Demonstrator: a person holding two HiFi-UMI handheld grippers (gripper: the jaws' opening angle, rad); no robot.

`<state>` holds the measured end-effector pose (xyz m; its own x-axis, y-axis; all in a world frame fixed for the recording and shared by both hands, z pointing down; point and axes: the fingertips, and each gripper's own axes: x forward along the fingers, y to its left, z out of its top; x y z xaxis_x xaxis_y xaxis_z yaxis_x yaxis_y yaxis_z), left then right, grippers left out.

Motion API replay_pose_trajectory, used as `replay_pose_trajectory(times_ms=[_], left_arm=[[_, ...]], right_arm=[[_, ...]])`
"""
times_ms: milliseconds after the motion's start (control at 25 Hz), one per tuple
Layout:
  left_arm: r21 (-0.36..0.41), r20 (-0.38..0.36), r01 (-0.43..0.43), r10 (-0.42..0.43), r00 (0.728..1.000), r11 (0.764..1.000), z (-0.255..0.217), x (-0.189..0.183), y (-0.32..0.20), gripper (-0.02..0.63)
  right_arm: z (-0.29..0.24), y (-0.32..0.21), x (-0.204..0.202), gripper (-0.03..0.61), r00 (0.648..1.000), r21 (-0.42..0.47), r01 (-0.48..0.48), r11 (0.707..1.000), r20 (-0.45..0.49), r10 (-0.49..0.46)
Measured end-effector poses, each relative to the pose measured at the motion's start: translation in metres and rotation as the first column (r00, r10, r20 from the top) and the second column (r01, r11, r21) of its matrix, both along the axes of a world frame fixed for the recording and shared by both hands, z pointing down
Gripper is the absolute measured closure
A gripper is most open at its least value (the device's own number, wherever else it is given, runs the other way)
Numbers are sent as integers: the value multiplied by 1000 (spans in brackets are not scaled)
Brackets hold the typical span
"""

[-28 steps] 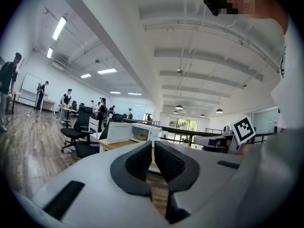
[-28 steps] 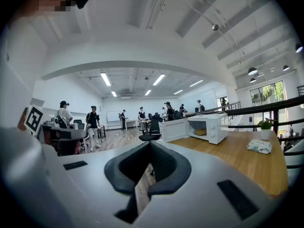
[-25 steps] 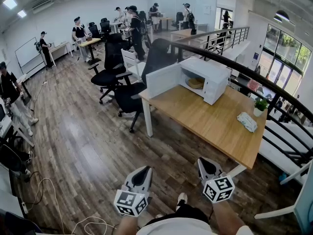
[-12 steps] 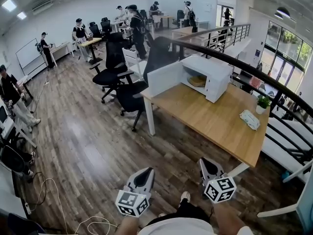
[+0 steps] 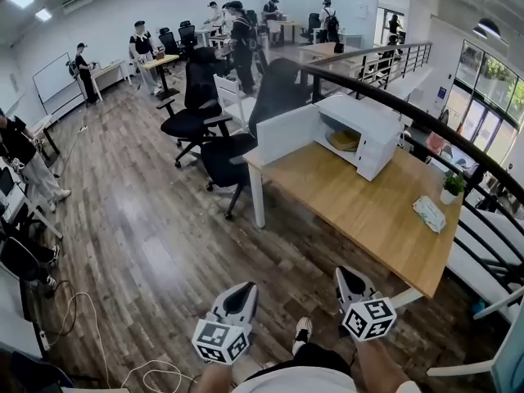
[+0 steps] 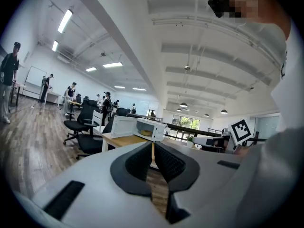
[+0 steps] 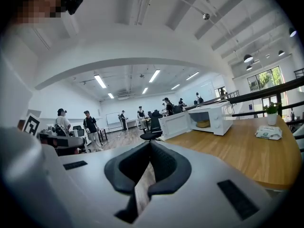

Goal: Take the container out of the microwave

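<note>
Microwave (image 5: 360, 133) door open, container (image 5: 344, 140) inside. Left gripper (image 5: 239, 290) and right gripper (image 5: 350, 277) both pinched together, empty (well apart from the table (image 5: 368, 219)). Removal not yet begun.

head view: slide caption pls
Shut, empty left gripper and right gripper short of the table; microwave open, container inside.

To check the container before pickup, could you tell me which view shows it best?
The head view: the container looks largest there, inside the open microwave. Both gripper views show only a small, distant tan shape inside it.
</note>
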<state>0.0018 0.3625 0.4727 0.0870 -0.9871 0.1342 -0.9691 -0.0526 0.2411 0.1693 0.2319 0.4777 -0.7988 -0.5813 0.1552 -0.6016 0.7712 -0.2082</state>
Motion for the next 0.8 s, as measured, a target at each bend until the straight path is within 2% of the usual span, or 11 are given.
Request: replay_pose_trajectory(times_ms=[440, 800], left_arm=[[-13, 21, 38, -38, 999, 999, -20, -51, -116, 569], [-23, 46, 48, -46, 998, 999, -20, -51, -229, 569]], right_arm=[[-17, -129, -53, 557, 998, -20, 25, 999, 50, -24], [-10, -244, -55, 557, 997, -47, 38, 998, 72, -34]])
